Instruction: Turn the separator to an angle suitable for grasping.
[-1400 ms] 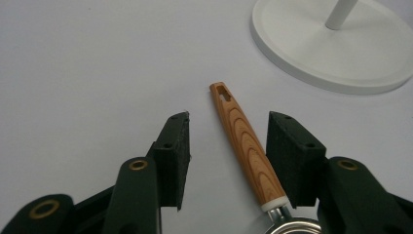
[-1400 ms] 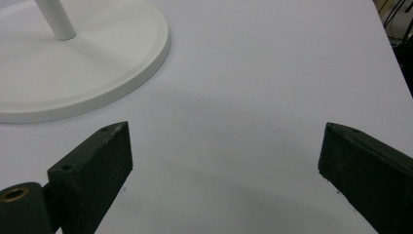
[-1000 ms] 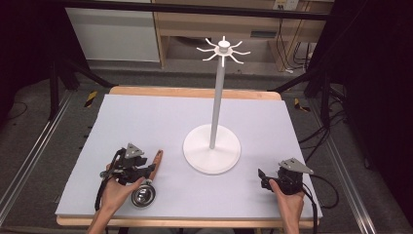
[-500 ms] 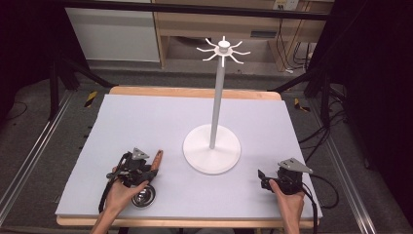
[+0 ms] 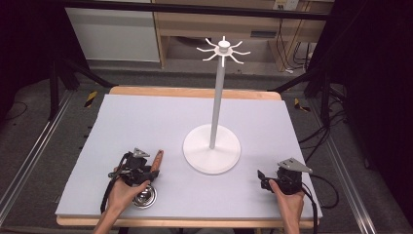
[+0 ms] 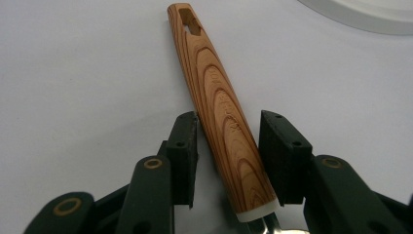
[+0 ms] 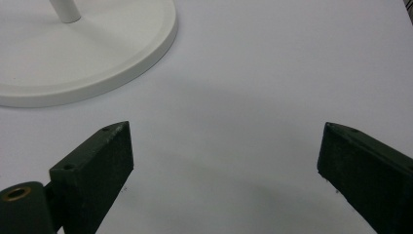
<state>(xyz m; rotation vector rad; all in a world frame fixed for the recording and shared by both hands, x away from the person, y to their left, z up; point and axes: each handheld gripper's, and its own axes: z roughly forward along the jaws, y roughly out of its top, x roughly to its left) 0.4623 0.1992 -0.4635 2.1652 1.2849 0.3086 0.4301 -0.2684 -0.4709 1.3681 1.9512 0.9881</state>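
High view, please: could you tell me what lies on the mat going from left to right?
left gripper → wooden-handled utensil → white hook stand → right gripper

The left hand-held gripper (image 5: pixel 138 169) sits low at the near left, jaws parted; the right hand-held gripper (image 5: pixel 272 181) rests near right, jaws wide apart.

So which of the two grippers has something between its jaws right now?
The left gripper: its jaws straddle the wooden handle of the utensil lying on the table. The right gripper stands wide open over bare table.
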